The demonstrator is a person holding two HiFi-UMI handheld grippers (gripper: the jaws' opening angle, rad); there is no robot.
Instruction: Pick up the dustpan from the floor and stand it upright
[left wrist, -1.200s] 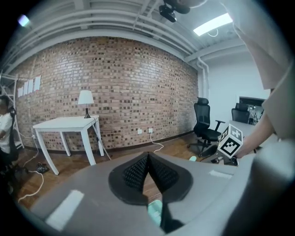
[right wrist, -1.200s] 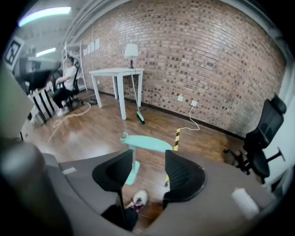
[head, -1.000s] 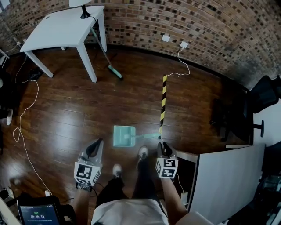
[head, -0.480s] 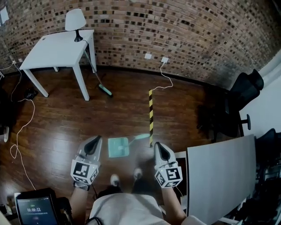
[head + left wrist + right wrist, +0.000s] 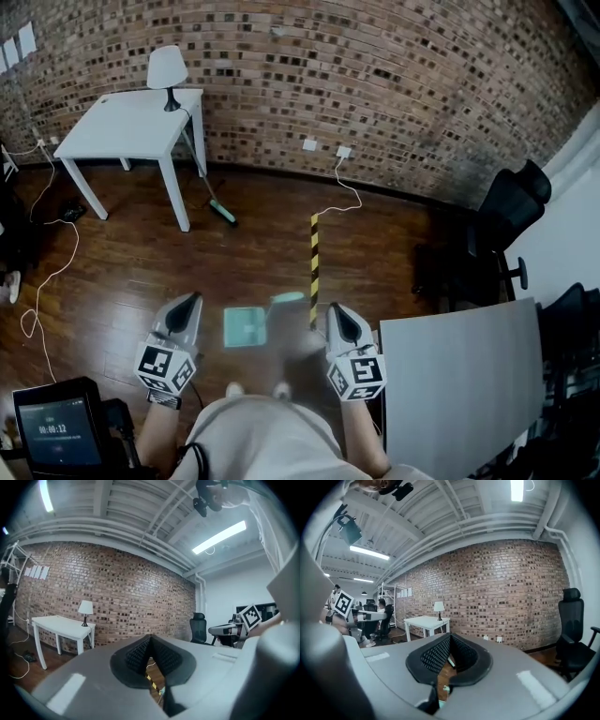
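The teal dustpan (image 5: pixel 245 327) is on the wood floor between my two grippers, its pan toward me. Its blurred handle (image 5: pixel 288 299) slants up and to the right; I cannot tell whether it stands upright. My left gripper (image 5: pixel 190 302) is to the pan's left, shut and empty. My right gripper (image 5: pixel 337 310) is to the right of the handle, shut and empty, clear of it. In the left gripper view (image 5: pixel 149 638) and the right gripper view (image 5: pixel 449 636) the jaws meet, with brick wall beyond and only a sliver of floor showing through.
A yellow-black tape strip (image 5: pixel 313 267) runs along the floor just right of the handle. A white table (image 5: pixel 136 125) with a lamp (image 5: pixel 167 67) stands at the back left, a teal broom (image 5: pixel 223 213) beside it. A black office chair (image 5: pixel 499 225), a grey panel (image 5: pixel 455 380), floor cables (image 5: pixel 52 272).
Both grippers have risen away from the floor. The right gripper, earlier right at the handle's end, now stands apart from it. The dustpan now looks smaller and farther below.
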